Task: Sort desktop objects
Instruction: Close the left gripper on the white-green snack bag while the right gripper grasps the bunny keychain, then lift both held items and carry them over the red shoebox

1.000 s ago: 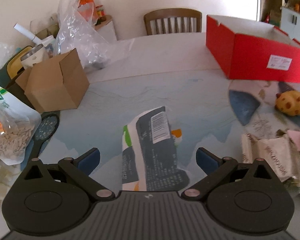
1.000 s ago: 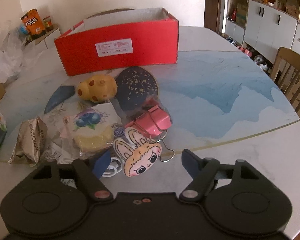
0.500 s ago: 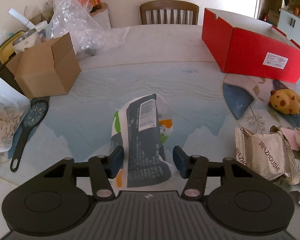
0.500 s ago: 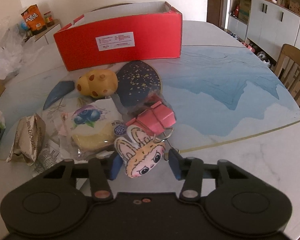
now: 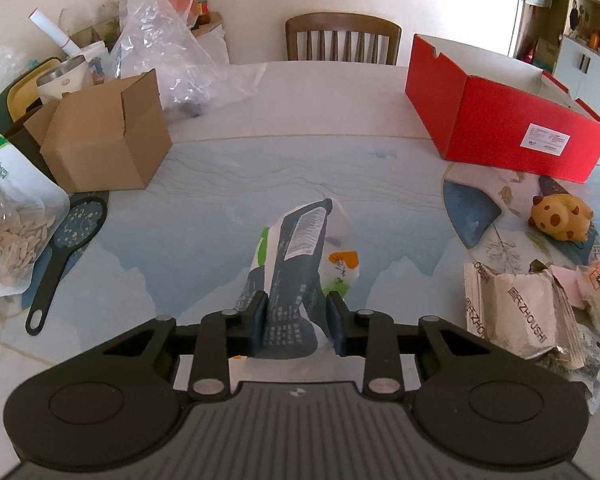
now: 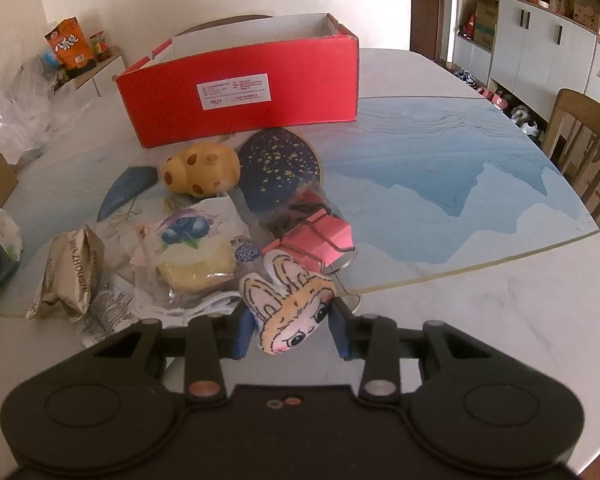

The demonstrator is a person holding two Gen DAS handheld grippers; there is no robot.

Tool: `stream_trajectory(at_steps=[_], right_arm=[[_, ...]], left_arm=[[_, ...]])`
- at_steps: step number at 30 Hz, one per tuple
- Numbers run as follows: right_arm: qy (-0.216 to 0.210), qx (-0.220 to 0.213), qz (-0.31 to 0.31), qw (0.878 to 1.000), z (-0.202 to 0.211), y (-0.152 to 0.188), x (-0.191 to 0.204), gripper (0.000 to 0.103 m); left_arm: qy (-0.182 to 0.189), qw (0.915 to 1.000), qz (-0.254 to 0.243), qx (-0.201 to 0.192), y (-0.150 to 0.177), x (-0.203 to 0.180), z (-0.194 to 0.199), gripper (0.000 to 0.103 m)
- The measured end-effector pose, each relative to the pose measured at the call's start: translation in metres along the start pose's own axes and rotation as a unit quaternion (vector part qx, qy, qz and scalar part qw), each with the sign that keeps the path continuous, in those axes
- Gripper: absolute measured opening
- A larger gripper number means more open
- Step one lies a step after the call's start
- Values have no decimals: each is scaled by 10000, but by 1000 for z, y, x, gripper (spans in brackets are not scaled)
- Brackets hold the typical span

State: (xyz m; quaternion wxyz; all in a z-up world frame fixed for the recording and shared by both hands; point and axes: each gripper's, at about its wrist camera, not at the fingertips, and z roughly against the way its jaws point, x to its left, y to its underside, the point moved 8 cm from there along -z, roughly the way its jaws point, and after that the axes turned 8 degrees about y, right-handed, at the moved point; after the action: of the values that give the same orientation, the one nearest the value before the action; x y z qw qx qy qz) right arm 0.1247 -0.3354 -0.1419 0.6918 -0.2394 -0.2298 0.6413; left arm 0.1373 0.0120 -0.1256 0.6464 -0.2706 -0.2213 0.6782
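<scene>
A: What fills the upper part of each view?

B: The red box (image 5: 496, 120), upper right for the left wrist camera, top centre for the right; a cardboard box (image 5: 104, 136) sits upper left.

A: And the grippers?

B: The left gripper (image 5: 296, 326), at lower centre, is closing, its pads pressing a crumpled snack bag (image 5: 296, 276). The right gripper (image 6: 290, 330) is closing on a rabbit-face plush (image 6: 288, 312), lower centre.

Open tabletop (image 5: 300, 168) between cardboard box (image 5: 104, 144) and red box (image 5: 500, 120). Snack clutter (image 6: 188, 248) blocks path before red box.
</scene>
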Motion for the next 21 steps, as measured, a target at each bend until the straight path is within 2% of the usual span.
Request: stream_trajectory(at_steps=[15, 21], right_arm=[[-84, -95, -66, 9999, 36, 4, 3, 39], [-179, -131, 0, 9998, 46, -6, 11, 39]], left_arm=[[416, 9980, -398, -255, -6, -28, 33, 30], [755, 9957, -471, -241, -8, -41, 41, 22]])
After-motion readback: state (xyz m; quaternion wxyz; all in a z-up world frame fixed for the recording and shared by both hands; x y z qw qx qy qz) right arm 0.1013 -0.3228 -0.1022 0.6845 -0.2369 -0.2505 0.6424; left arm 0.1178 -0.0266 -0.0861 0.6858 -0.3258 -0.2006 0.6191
